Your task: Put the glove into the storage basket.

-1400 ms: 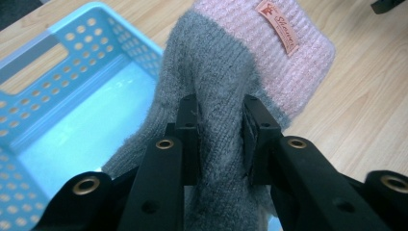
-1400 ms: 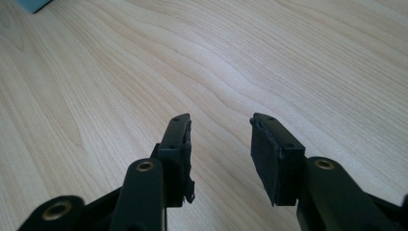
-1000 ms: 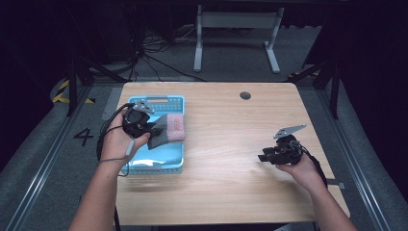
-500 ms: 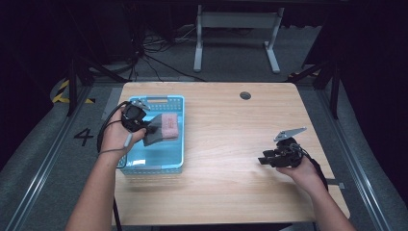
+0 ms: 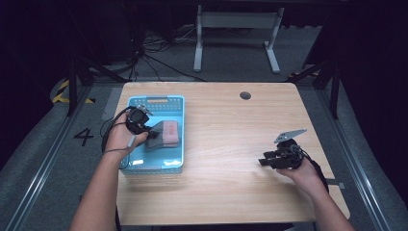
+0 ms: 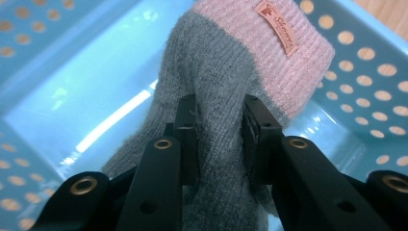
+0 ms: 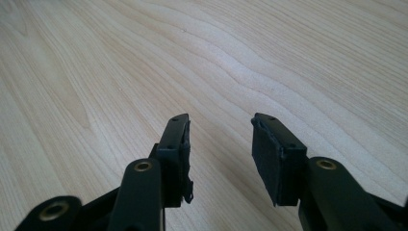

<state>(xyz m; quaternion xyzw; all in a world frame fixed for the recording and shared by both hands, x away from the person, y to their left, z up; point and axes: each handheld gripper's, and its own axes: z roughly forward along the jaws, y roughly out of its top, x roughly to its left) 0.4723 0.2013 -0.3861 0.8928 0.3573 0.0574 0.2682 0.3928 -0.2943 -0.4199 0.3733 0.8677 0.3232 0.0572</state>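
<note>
Grey-pink glove [image 6: 226,96] clamped in left gripper [image 6: 219,139] | over blue basket [image 6: 57,96] | right gripper [image 7: 219,144] parted, empty

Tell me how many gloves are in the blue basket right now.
1. A grey glove with a pink cuff is clamped in the left gripper, just over the blue basket floor. Another could be hidden beneath it, but none shows.

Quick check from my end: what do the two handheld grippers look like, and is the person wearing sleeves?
Both are black. The left gripper has angular black links with brass-ringed pivot holes and flat rectangular pads; a dark cable loops from it. The right gripper has the same build, with a grey three-cornered plate on top. Both forearms are bare, with no sleeves or gloves visible.
</note>
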